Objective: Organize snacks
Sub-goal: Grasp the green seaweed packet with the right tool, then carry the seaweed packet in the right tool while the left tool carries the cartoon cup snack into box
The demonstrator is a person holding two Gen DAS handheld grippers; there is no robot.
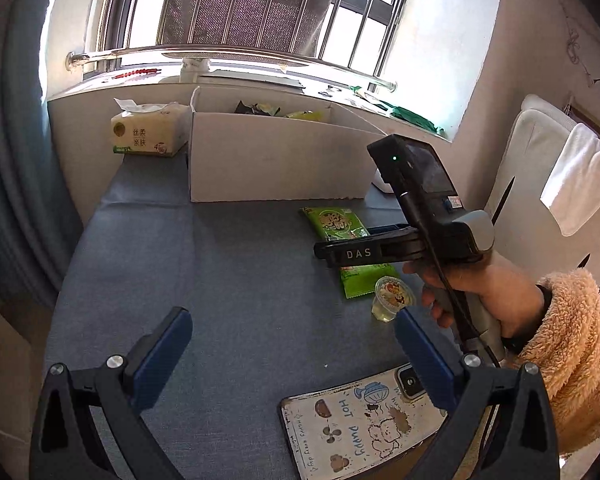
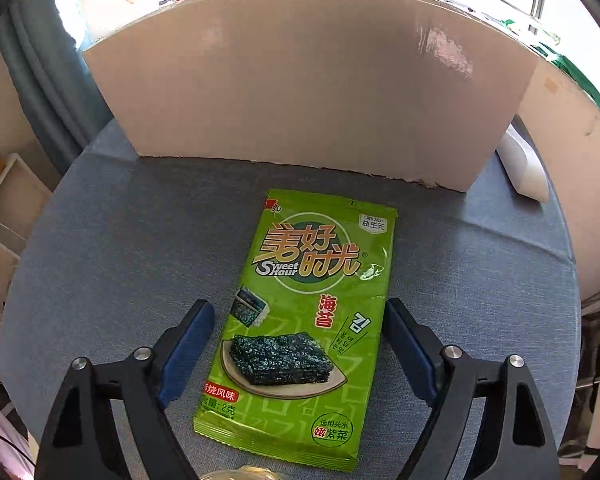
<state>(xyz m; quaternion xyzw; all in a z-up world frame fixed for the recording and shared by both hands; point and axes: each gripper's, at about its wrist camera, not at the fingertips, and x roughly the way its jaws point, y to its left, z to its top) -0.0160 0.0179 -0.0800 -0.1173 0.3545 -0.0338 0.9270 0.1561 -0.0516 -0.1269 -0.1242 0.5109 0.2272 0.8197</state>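
A green seaweed snack packet point(image 2: 304, 320) lies flat on the blue tablecloth in front of a white cardboard box point(image 2: 308, 96). My right gripper point(image 2: 300, 344) is open, its blue pads on either side of the packet's lower half, apart from it. In the left wrist view the same packet point(image 1: 342, 236) lies under the right gripper point(image 1: 328, 252), next to a small jelly cup point(image 1: 392, 298). The box point(image 1: 276, 164) holds several snack packets point(image 1: 276, 111). My left gripper point(image 1: 296, 356) is open and empty above bare cloth.
A tissue pack point(image 1: 148, 130) stands left of the box. A phone in a cartoon case point(image 1: 360, 428) lies at the table's near edge. A white object point(image 2: 524, 168) lies right of the box. A white chair point(image 1: 548, 184) stands at the right.
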